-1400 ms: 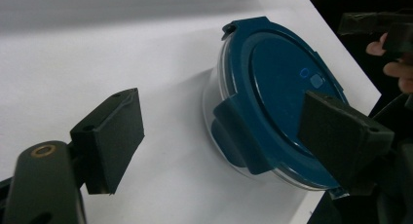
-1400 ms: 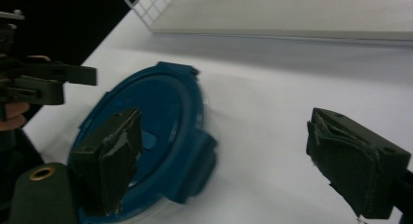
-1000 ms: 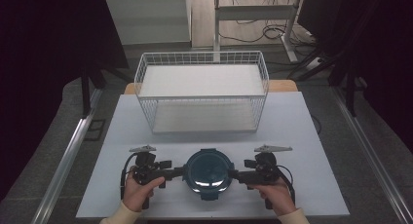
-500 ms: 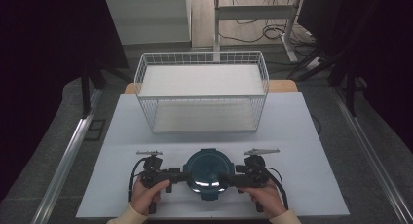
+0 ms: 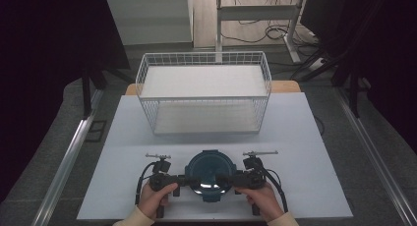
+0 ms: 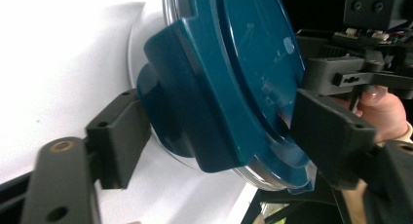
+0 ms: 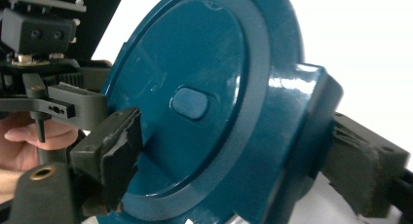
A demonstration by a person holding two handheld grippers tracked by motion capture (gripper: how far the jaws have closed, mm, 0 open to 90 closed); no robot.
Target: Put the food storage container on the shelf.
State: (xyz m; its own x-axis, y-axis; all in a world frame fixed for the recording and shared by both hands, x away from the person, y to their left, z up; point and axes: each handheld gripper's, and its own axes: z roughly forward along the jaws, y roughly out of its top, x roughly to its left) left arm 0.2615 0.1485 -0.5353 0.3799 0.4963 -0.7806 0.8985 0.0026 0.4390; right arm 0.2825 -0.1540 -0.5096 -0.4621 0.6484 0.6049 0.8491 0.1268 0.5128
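My left gripper (image 5: 183, 180) is clamped on the left clip of the teal lidded container (image 5: 210, 172). Container sits on the white table (image 5: 305, 137), near edge, in front of the wire basket (image 5: 204, 91). My right gripper (image 5: 227, 179) is clamped on its right clip.

A flat white rectangular table top (image 5: 305, 127) lay in the middle of a dim room, lit brightly while the surroundings on both sides of it fell into near-black shadow. Grey speckled floor (image 5: 54, 137) ran along both sides of that table top, with a long pale metal rail (image 5: 69, 159) on the floor at its left and another at its right. Beyond its far edge stood a pale metal-legged desk frame (image 5: 255, 12) with loose dark cables (image 5: 268, 34) beneath it.
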